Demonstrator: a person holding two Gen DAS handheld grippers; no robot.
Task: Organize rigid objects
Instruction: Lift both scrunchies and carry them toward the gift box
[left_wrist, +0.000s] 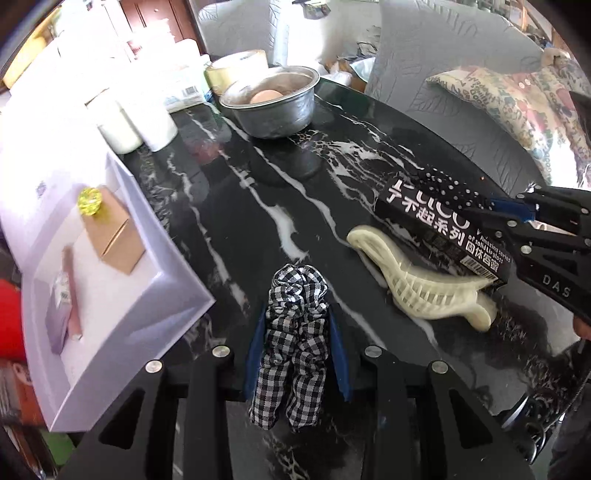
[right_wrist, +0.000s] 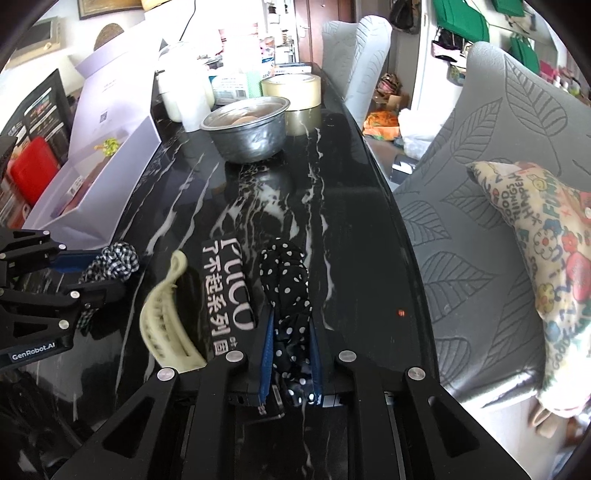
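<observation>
My left gripper (left_wrist: 297, 325) is shut on a black-and-white checked scrunchie (left_wrist: 295, 332), held over the black marble table (left_wrist: 240, 206). My right gripper (right_wrist: 293, 325) is shut on a black polka-dot scrunchie (right_wrist: 288, 291); it also shows at the right of the left wrist view (left_wrist: 480, 199). A cream hair claw clip (left_wrist: 424, 284) lies on the table beside a black lip-gloss box (left_wrist: 439, 229); both show in the right wrist view, clip (right_wrist: 166, 317) and box (right_wrist: 229, 291). An open white box (left_wrist: 122, 258) at the left holds a brown carton (left_wrist: 114, 236), a yellow piece and a pink stick.
A metal bowl (left_wrist: 273, 103) with an egg stands at the far end, with a tape roll (left_wrist: 236, 66) and white cups (left_wrist: 136, 122) near it. Grey chairs (right_wrist: 491, 206) and a printed cushion (right_wrist: 546, 258) stand along the table's right edge.
</observation>
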